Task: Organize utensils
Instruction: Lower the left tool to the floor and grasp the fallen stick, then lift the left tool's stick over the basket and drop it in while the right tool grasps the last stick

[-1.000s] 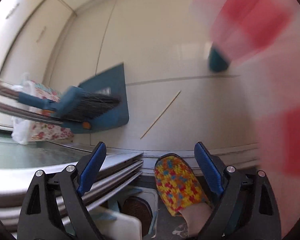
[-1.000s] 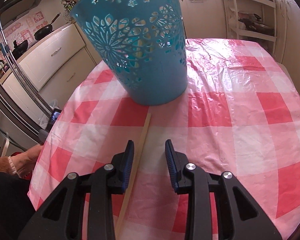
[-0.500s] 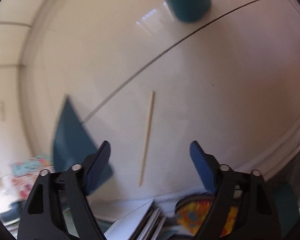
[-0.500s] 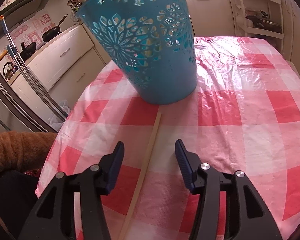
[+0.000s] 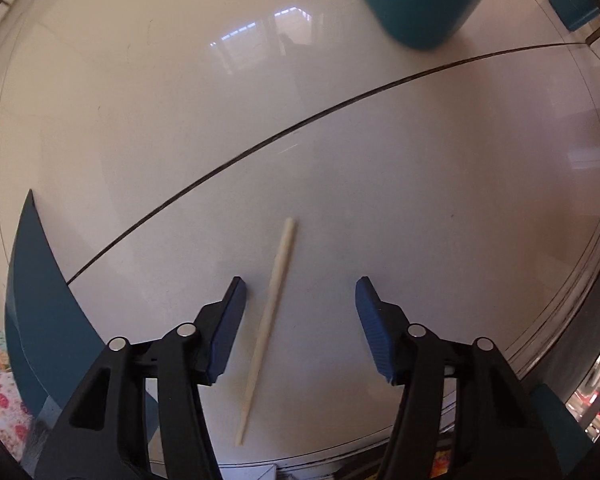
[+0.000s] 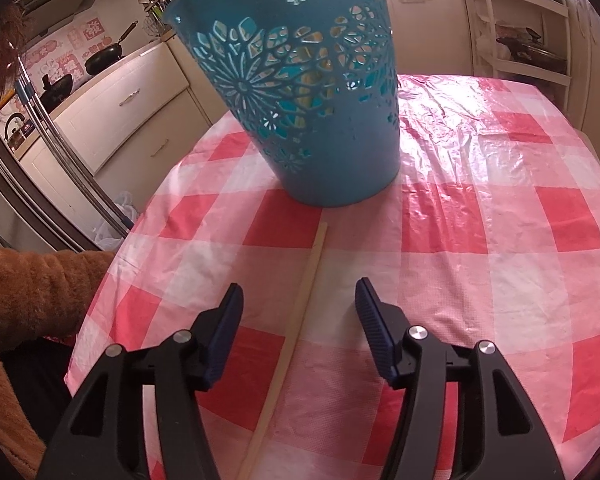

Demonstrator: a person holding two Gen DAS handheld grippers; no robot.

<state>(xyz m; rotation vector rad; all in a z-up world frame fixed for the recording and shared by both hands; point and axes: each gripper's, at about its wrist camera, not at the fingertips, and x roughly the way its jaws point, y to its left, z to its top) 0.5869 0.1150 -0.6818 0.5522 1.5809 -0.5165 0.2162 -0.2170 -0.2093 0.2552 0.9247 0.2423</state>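
Observation:
A pale wooden chopstick (image 5: 270, 312) lies on the glossy floor tile. My left gripper (image 5: 300, 284) points straight down over it, jaws closing, the stick between them nearer the left pad and untouched. On the red-and-white checked tablecloth (image 6: 500, 220) a second chopstick (image 6: 312, 264) lies with its far tip near the foot of the teal cut-out basket (image 6: 312, 92). My right gripper (image 6: 299, 286) hovers low over this stick, jaws opening, pads clear of it. Pale sticks show through the basket's holes.
On the floor, a teal dustpan (image 5: 40, 300) lies at the left and a teal round base (image 5: 424, 0) stands at the top. A dark grout line (image 5: 300, 124) crosses the tile. A person's fuzzy brown sleeve (image 6: 32, 292) hangs past the table's left edge; kitchen cabinets (image 6: 132, 100) stand behind.
My left gripper dropped toward the floor and rolled, bringing the floor chopstick between narrowing jaws. My right gripper stayed put while its jaws widened off the table chopstick. The sleeve entered the right view.

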